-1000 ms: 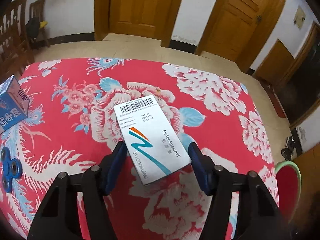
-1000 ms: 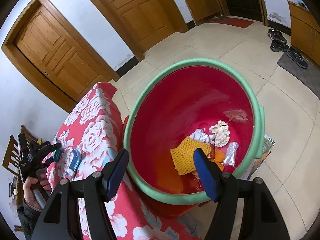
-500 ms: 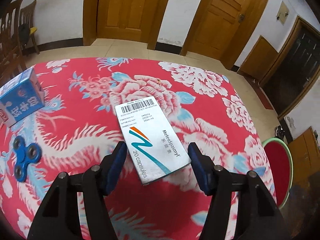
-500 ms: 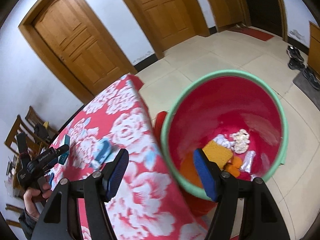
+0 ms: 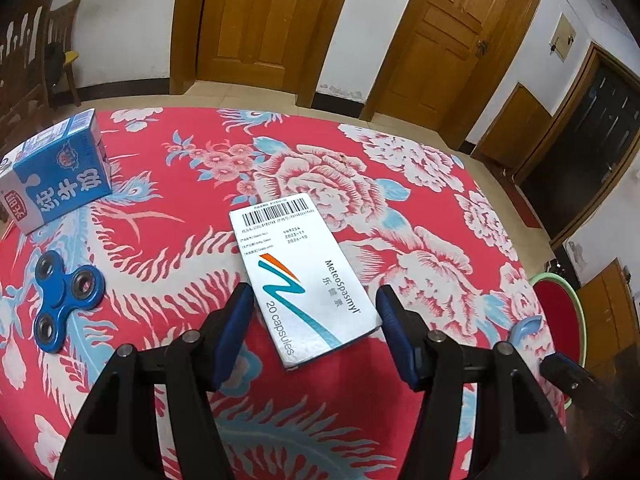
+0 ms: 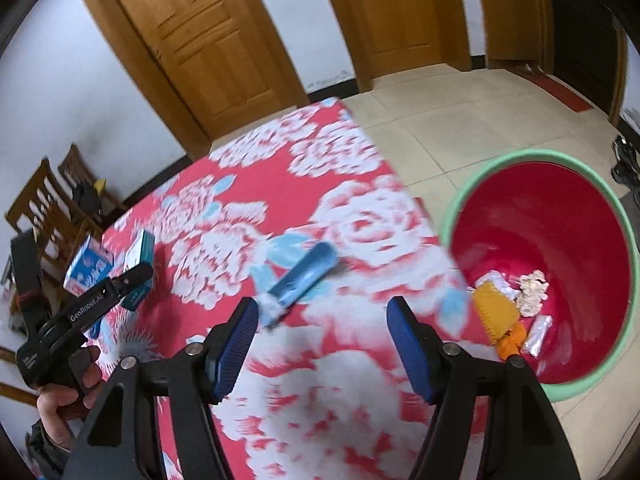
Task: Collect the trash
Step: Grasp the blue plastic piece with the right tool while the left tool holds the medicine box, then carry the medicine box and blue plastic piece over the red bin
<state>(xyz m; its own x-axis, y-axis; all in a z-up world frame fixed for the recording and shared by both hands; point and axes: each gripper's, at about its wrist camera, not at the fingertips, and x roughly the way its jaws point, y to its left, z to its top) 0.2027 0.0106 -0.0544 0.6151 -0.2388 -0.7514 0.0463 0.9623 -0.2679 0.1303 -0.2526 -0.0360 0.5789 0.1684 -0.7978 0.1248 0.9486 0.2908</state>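
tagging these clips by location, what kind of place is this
Most likely a room in a home. Panelled wooden doors line a white wall, wooden chairs stand by it, shoes lie on the tiled floor, and a table wears a red floral cloth, with a red bin beside it.

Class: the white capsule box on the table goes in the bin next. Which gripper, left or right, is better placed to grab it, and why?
Left. The left gripper is open with the capsule box lying between its fingers. The right gripper is open above bare tablecloth beside the red bin, nearer a blue wrapper.
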